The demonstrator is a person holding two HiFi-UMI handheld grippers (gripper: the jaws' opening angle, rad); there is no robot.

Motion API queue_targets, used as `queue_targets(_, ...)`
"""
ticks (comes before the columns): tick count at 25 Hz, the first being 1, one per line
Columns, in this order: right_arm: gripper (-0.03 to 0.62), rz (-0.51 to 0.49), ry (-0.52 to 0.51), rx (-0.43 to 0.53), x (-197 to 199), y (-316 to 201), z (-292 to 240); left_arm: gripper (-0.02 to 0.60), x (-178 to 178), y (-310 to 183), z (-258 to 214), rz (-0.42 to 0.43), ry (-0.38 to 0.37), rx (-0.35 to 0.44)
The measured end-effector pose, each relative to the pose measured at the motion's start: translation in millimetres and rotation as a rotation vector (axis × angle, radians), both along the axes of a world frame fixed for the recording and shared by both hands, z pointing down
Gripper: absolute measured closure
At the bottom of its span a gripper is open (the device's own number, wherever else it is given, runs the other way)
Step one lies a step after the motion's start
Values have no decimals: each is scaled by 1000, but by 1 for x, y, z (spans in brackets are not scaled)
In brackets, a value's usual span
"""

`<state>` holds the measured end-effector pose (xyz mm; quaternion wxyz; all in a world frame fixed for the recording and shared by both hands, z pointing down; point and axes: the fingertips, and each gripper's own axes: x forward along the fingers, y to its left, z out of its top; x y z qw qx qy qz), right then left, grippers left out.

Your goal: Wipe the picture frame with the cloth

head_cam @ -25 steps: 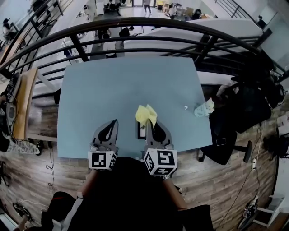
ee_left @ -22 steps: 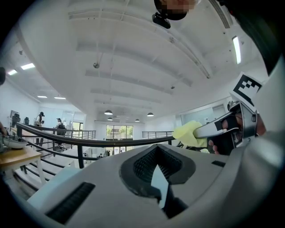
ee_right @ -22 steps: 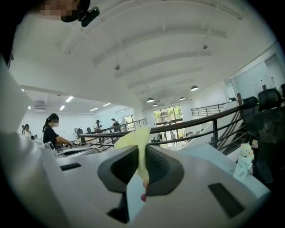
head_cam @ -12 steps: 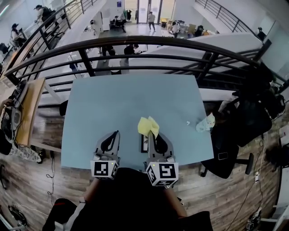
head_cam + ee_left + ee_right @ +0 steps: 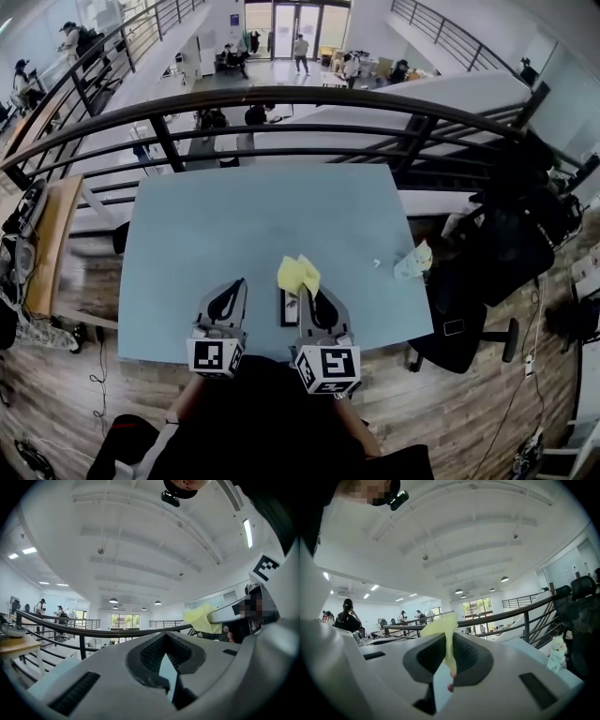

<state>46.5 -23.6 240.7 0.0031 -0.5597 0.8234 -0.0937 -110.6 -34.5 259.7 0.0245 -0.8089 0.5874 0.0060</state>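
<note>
My right gripper (image 5: 306, 287) is shut on a yellow cloth (image 5: 298, 275), which sticks up past its tips over the blue table (image 5: 244, 225). In the right gripper view the cloth (image 5: 446, 637) is pinched between the closed jaws. A dark picture frame (image 5: 289, 307) lies flat on the table just left of the right gripper and is partly hidden by it. My left gripper (image 5: 234, 283) rests beside it near the front edge, shut and holding nothing. The left gripper view shows the cloth (image 5: 202, 619) off to the right.
A crumpled white object (image 5: 412, 262) sits at the table's right edge, with a small white scrap (image 5: 377, 263) near it. A black railing (image 5: 281, 98) runs behind the table. A black office chair (image 5: 487, 281) stands at the right.
The head camera has tilted and the whole view has shifted. Both grippers stay near the front edge, and the right one still holds the cloth.
</note>
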Motion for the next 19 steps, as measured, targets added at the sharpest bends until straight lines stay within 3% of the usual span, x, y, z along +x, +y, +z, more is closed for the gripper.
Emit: queue_targets(19,559,-19,3,-8,1,-7,2,581,6,-5,-2,-3,1,18)
